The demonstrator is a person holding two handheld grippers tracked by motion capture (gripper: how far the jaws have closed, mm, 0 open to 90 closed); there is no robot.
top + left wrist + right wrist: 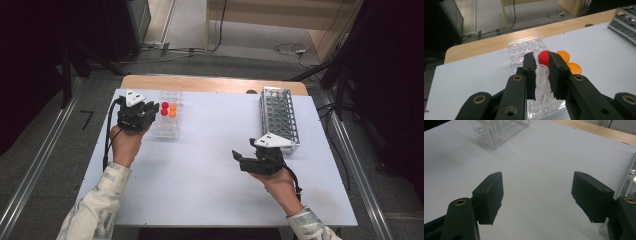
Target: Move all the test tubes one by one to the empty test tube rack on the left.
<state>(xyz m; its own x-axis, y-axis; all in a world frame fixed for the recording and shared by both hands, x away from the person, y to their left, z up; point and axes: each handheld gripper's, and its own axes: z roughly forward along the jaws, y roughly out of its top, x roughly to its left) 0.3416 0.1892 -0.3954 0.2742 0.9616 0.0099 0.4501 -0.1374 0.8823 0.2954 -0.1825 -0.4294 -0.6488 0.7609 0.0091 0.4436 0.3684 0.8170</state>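
A clear plastic rack [167, 127] stands at the table's back left, with two red-capped tubes [164, 108] and two orange-capped tubes [173, 110] in it. My left gripper [153, 109] is at the rack's left side. In the left gripper view my left gripper [542, 56] is shut on a clear graduated tube [541, 82] over the clear rack [524, 46]. A red cap [544, 58] shows just above that tube, and I cannot tell whether it is its own. My right gripper [243, 149] hovers open over bare table, with nothing between its wide-apart jaws [536, 182].
A white wire tube rack [279, 117] stands at the back right, just beyond my right hand; its edge [630, 182] shows in the right gripper view. Two orange caps [567, 61] sit right of the left jaws. The white table [210, 165] ends in a wooden strip [210, 83].
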